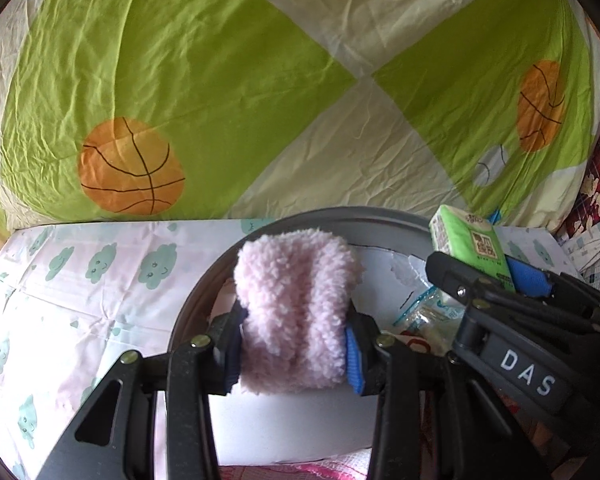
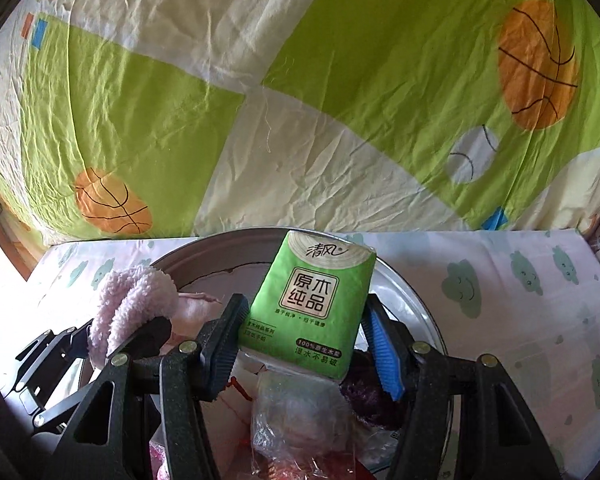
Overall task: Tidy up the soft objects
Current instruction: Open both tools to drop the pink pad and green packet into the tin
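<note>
Left gripper (image 1: 294, 354): we find it pinching the pink fleece piece (image 1: 296, 312) above the metal basin (image 1: 380, 220)
Right gripper (image 2: 304, 344): clamping the green tissue pack (image 2: 312, 304) over the same basin
Handling: we judge both light, compressible; hold mid-body

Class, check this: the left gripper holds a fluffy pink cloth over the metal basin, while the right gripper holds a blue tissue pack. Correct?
Not quite. The tissue pack in the right gripper is green, as the right wrist view shows. The rest stands.
</note>
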